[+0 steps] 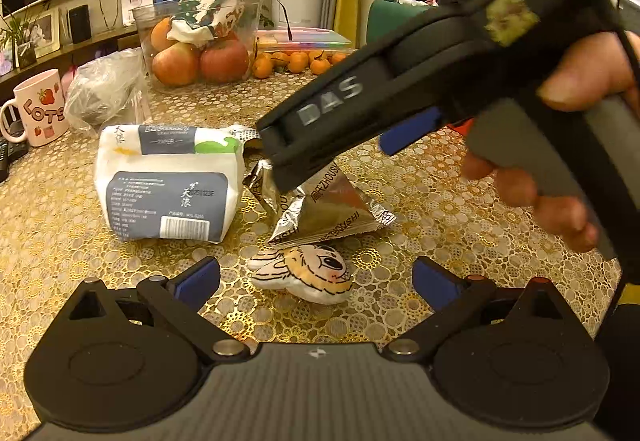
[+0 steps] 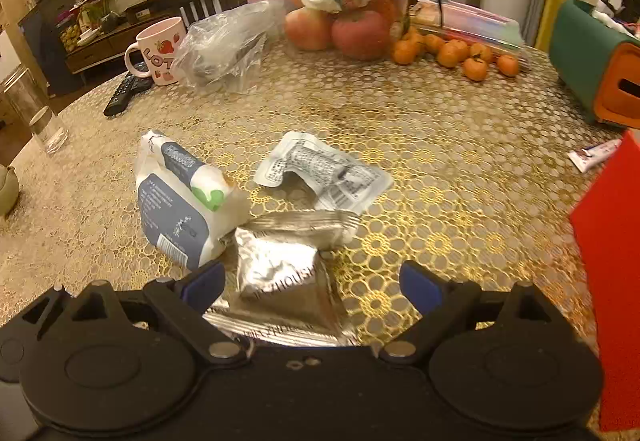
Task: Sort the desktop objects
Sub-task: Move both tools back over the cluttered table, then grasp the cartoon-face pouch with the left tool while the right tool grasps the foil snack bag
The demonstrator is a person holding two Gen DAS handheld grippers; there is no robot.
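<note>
Left wrist table: gold lace-pattern cloth (image 1: 440, 209), bare stretch at right foreground.
Left wrist objects: soft tissue pack (image 1: 168, 181) beside crinkled silver foil packet (image 1: 332, 213); plush tiger toy (image 1: 308, 273) just before the packet.
Left gripper (image 1: 316, 281): jaws spread wide, empty, toy between them.
Right gripper (image 1: 276, 161): tip at the packet's top; grip unclear.
Right wrist table: open cloth mid-table, red box (image 2: 612, 273) crowding right edge.
Right wrist objects: foil packet (image 2: 276, 273) between the spread fingers (image 2: 204, 281); flat white wrapper (image 2: 324, 173) behind.
</note>
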